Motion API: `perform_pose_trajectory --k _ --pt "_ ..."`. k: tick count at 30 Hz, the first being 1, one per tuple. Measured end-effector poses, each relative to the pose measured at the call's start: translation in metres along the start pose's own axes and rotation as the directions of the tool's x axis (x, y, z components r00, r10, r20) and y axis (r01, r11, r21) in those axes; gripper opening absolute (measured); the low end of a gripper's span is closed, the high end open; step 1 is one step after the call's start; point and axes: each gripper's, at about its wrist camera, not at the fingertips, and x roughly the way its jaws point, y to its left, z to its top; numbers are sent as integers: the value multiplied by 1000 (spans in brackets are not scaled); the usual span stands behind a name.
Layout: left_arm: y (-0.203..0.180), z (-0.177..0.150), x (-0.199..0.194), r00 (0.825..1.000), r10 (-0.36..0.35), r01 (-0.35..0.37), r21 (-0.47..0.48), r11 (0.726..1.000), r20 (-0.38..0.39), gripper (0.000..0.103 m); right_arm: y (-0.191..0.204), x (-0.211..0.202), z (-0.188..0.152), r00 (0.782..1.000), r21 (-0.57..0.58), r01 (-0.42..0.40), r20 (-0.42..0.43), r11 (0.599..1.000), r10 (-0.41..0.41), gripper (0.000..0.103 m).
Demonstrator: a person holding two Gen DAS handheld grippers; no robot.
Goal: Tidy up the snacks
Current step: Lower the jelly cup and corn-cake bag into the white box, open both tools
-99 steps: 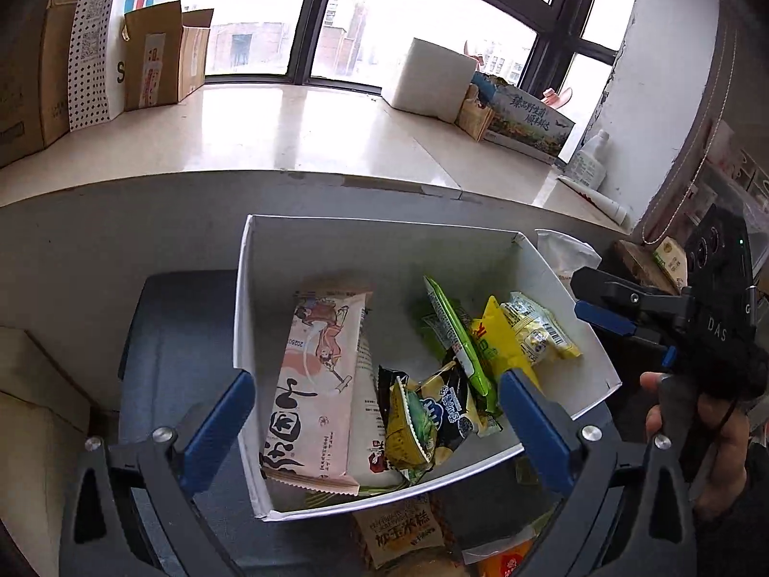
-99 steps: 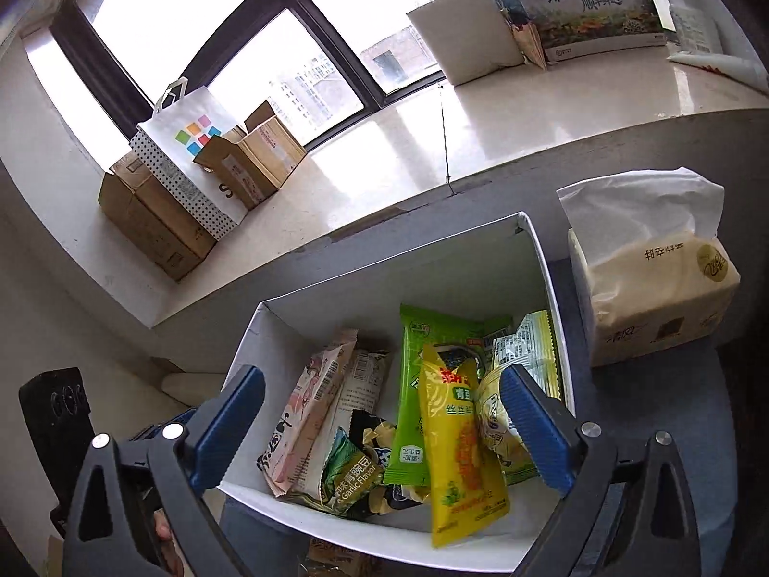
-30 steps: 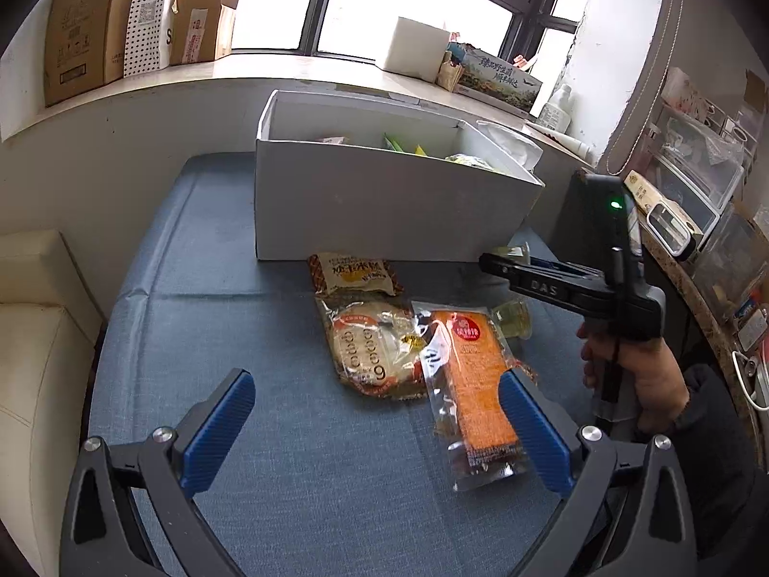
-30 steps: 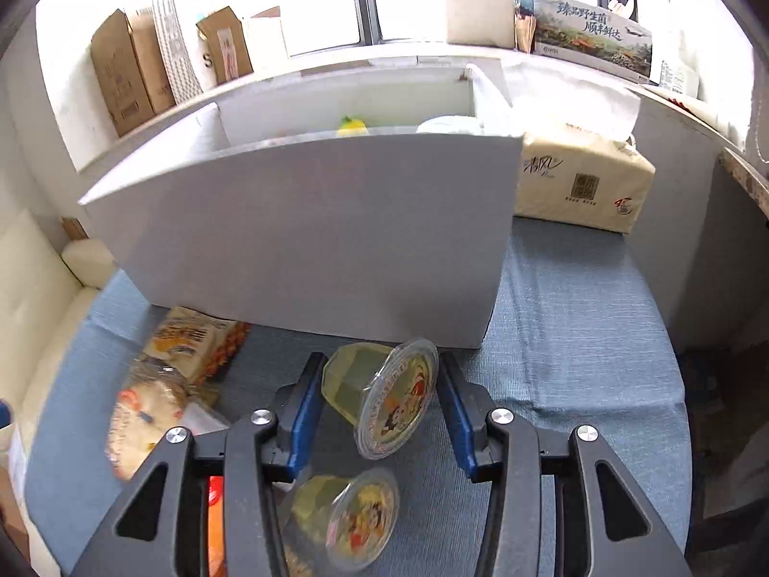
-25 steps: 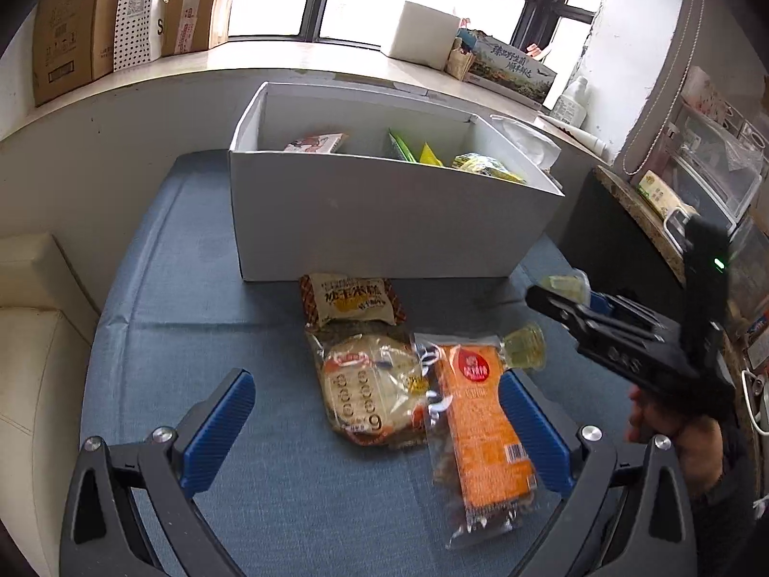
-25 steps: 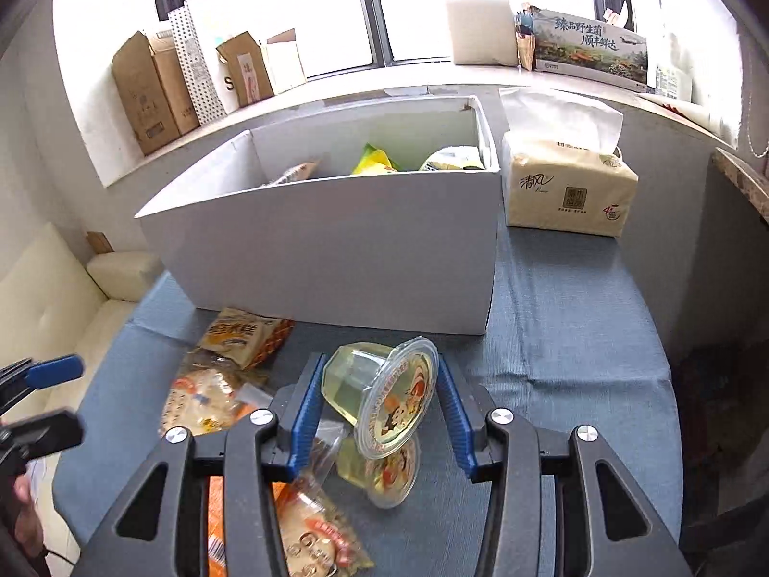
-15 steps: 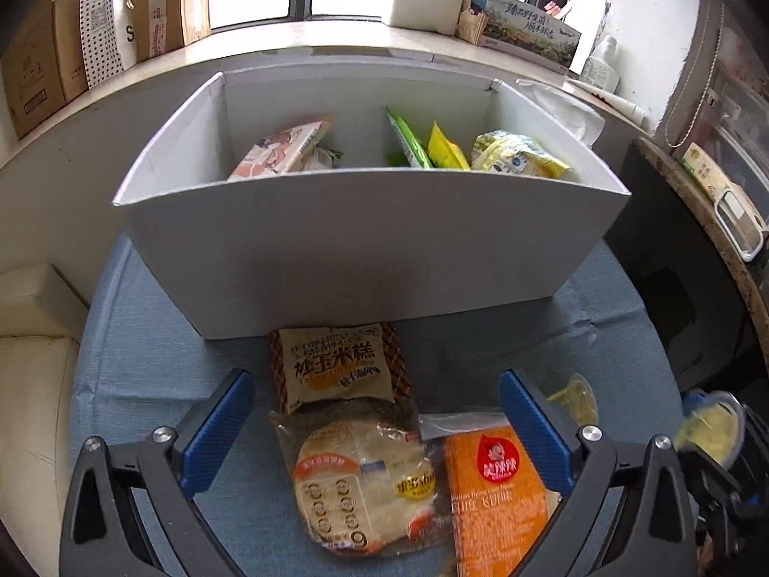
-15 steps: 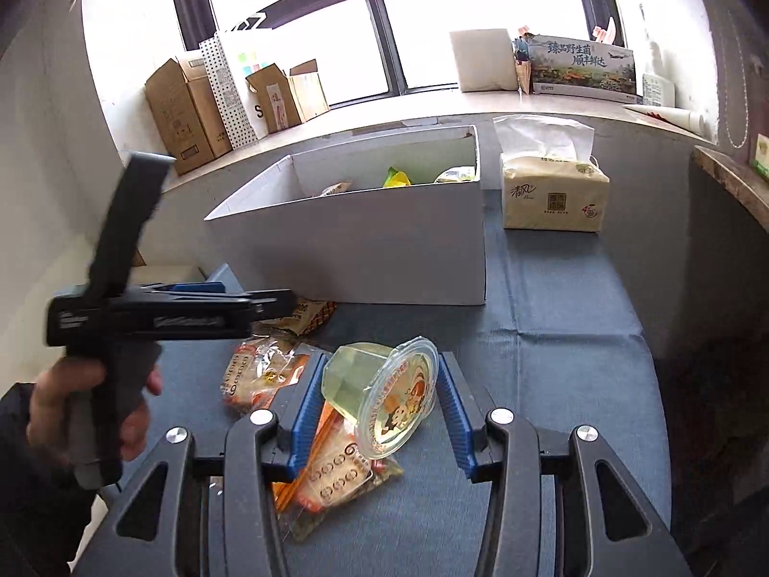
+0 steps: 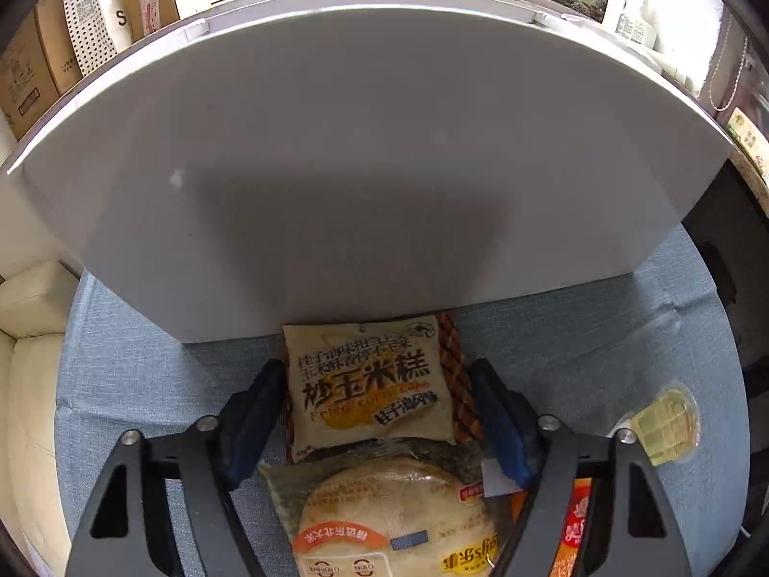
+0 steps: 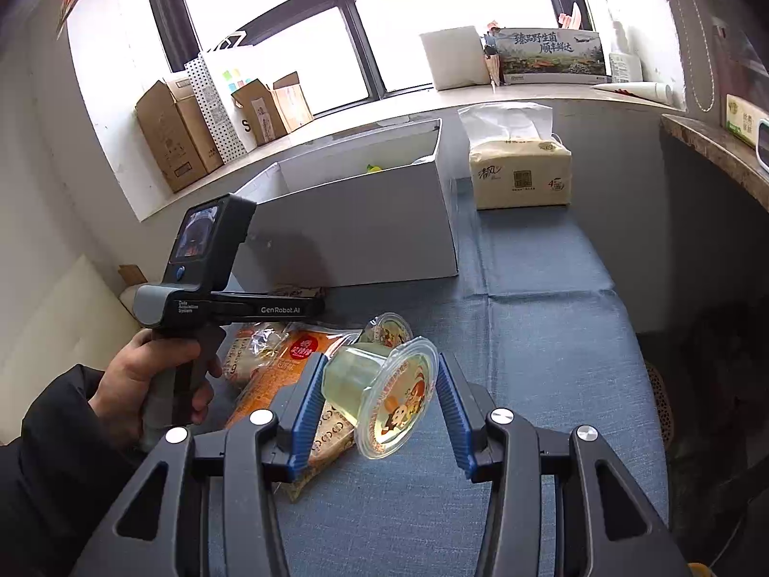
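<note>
My left gripper (image 9: 372, 413) has its fingers on both sides of a beige corn-cake packet (image 9: 367, 387) that lies against the white box (image 9: 336, 158); the pads touch its edges. A round flatbread pack (image 9: 384, 519) lies just below it, with an orange pack (image 9: 574, 529) to the right. My right gripper (image 10: 377, 396) is shut on a clear jelly cup (image 10: 379, 394) and holds it above the blue table. A second jelly cup (image 10: 389, 329) lies on the table, also seen in the left wrist view (image 9: 665, 425). The left gripper shows in the right wrist view (image 10: 298, 307).
The white box (image 10: 355, 221) holds several snacks, mostly hidden. A tissue pack (image 10: 519, 173) stands to its right. Cardboard boxes (image 10: 178, 139) and a paper bag sit on the windowsill. A dark counter (image 10: 721, 154) borders the table's right side.
My left gripper dropped low to the table and narrowed around the corn-cake packet. My right gripper pulled back and up with the jelly cup still in it.
</note>
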Motion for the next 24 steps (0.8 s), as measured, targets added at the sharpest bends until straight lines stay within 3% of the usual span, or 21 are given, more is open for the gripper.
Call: perform_pose_trajectory --k 4,11,18,24 --pt "0 -5 -14 999 -34 34 42 999 18 66 6 0 -2 1000 -13 -5 -3 1000 5 50" --pt "7 -18 -67 992 -68 63 48 997 107 65 15 1 -1 1000 -29 -13 -4 1000 13 50" --pt "26 -34 -150 951 -181 183 16 983 252 65 25 1 10 999 -38 -46 8 998 46 50" --pt "41 -5 -192 917 -220 232 4 973 333 65 35 14 56 994 -59 -103 31 993 105 50"
